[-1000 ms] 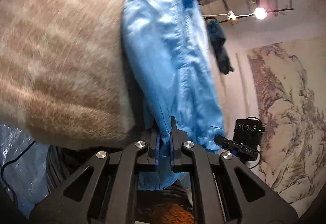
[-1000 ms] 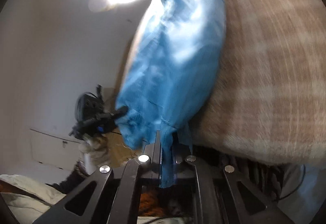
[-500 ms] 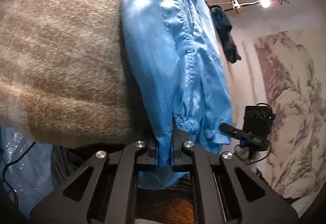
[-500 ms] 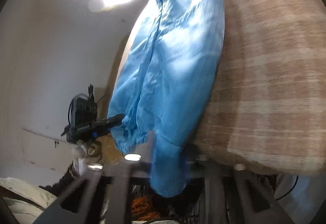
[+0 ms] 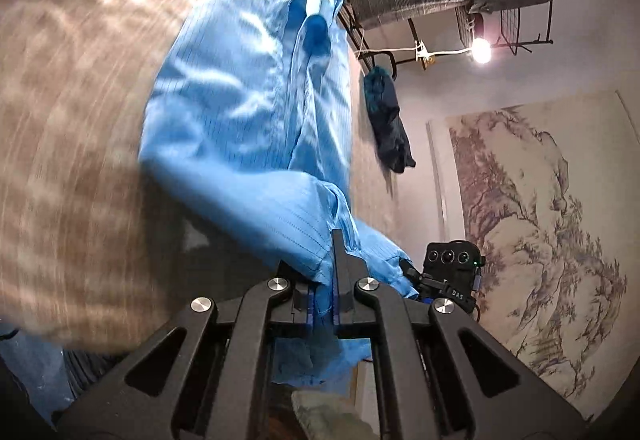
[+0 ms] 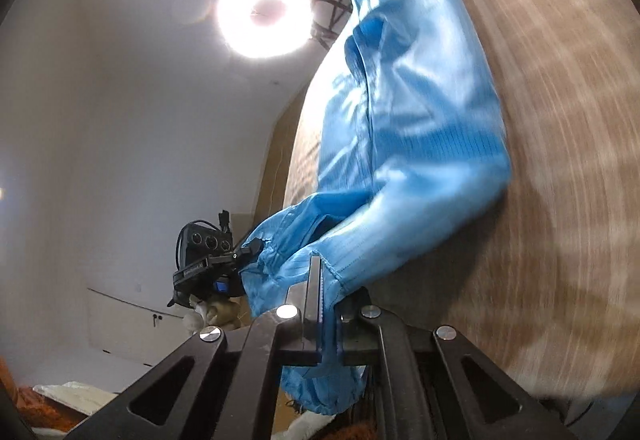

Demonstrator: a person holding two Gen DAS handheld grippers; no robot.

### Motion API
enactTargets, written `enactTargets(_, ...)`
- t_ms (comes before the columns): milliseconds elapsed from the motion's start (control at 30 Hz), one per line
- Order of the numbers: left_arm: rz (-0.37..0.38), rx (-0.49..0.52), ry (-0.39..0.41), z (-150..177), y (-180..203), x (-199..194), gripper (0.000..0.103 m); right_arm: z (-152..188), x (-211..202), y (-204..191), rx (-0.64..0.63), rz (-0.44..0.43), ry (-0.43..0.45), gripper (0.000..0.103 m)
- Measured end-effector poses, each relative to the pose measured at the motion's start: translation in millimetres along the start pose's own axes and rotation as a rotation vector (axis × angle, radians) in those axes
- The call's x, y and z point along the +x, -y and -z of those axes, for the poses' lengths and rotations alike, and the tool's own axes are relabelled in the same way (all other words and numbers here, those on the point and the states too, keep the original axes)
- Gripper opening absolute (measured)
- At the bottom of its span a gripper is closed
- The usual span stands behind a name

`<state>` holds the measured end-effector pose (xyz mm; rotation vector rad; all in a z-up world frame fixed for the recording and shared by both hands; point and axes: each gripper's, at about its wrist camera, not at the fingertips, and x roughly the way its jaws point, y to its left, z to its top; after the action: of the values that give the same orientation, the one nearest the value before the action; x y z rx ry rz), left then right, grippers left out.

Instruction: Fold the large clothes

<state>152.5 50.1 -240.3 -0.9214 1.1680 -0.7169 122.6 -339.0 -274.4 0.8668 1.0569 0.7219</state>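
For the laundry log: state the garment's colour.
Light blue garment with fine pinstripes; clearest in the left wrist view.

The left gripper (image 5: 324, 280) is matte black, its angular linkage arms cut with triangular windows and pinned by round silver screws; blue pads line its narrow fingers (image 5: 339, 260). The right gripper (image 6: 324, 292) matches it (same screws, same cut-outs), with one pale inner pad.

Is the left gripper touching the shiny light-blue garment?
Touching: the left wrist view shows the left gripper clamped shut on the garment's hem.
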Motion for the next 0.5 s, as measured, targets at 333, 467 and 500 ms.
enactTargets(333,-0.040,0.009,0.014,-74.4,1.1,29.1,0.003,-86.8,28.1,-2.4,-0.021,0.091,0.018,0.001)
enactTargets(467,-0.070,0.005,0.005,-100.8,-7.1,46.0,0.003,-118.7,39.0,8.5,-0.001,0.129,0.014,0.001)
enactTargets(500,-0.077,0.003,0.005,-105.6,-8.6,49.3,0.003,-125.5,43.8,12.3,0.008,0.138,0.015,0.001)
